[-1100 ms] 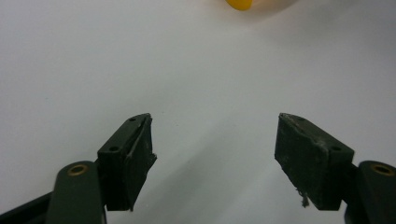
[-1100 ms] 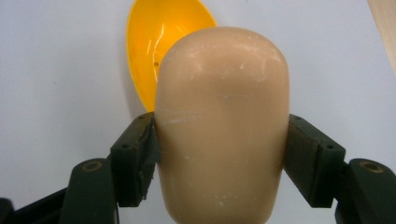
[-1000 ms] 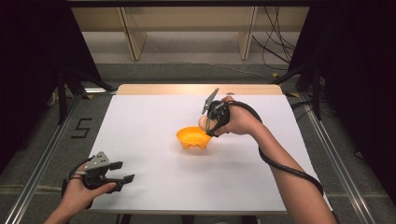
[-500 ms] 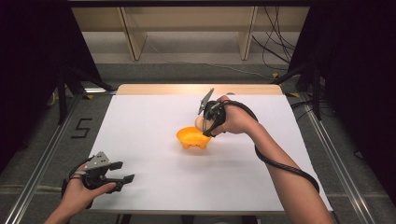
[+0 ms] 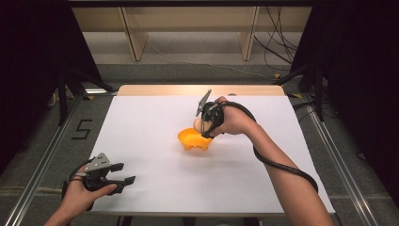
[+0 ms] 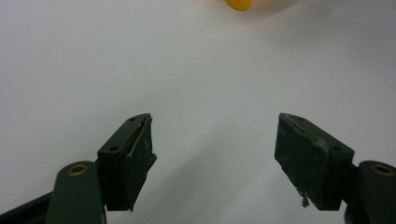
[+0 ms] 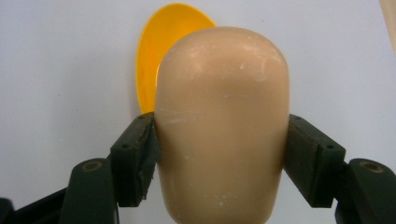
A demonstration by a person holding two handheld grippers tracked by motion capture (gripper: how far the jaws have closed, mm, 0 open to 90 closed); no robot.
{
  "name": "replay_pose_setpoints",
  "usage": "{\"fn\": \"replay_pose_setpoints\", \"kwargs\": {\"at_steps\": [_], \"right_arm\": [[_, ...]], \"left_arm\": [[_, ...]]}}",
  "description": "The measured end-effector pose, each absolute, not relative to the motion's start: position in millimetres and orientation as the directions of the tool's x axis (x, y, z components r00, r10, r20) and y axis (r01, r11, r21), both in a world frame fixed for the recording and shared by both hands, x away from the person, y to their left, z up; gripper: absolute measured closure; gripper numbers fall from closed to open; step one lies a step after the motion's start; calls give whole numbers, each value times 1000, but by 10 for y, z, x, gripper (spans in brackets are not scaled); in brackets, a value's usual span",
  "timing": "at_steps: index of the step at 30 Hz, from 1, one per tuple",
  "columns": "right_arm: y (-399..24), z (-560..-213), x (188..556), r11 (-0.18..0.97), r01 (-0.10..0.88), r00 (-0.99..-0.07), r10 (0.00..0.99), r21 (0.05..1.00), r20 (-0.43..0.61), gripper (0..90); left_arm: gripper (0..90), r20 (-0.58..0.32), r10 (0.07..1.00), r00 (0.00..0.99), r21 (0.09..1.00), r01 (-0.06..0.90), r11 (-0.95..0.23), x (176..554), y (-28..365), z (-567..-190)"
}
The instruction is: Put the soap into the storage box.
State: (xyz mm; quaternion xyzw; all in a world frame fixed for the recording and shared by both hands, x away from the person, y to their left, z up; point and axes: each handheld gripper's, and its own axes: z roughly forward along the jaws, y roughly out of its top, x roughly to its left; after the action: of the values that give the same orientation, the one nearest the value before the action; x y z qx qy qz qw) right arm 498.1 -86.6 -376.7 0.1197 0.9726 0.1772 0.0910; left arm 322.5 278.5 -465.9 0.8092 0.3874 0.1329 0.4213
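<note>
Clamping a tan, egg-shaped object [image 7: 222, 135] between its two black jaws, the right gripper [image 5: 205, 123] hangs just above the middle of the table. In the right gripper view both pads press flat against the object's sides, and its rounded end points away from the camera, covering most of an orange bowl [image 7: 163, 51] lying beyond it. From the high view the bowl [image 5: 194, 139] sits on the white table [image 5: 141, 122] directly under that gripper, with the tan object [image 5: 199, 124] held at its far rim; whether the two touch is hard to tell. What I can see of the bowl's inside is bare.

Down at the near left corner, the left gripper [image 5: 120, 173] is held low over the table in the person's left hand [image 5: 82, 195], jaws spread wide with nothing between them. Its own view shows white surface between the pads and a sliver of the orange bowl [image 6: 239, 3] at the top edge, well apart.

A black cable [image 5: 282, 165] trails along the right forearm. Beyond the table stand wooden shelf legs [image 5: 134, 33], with loose cables [image 5: 275, 42] on the floor and a "5" marked on the floor [image 5: 81, 129] at left.
</note>
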Motion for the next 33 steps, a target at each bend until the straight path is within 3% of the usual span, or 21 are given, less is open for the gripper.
{"fn": "replay_pose_setpoints", "kwargs": {"at_steps": [16,33], "right_arm": [[-757,-3775,5020,926,147,-964,213,347,-159,336],[-639,-3839,5011,924,165,-967,220,344,-130,336]], "left_arm": [[276,-95,734,672,780,509,-365,3228,2810,-4651],[276,-107,740,664,785,513,-347,3220,2804,-4648]]}}
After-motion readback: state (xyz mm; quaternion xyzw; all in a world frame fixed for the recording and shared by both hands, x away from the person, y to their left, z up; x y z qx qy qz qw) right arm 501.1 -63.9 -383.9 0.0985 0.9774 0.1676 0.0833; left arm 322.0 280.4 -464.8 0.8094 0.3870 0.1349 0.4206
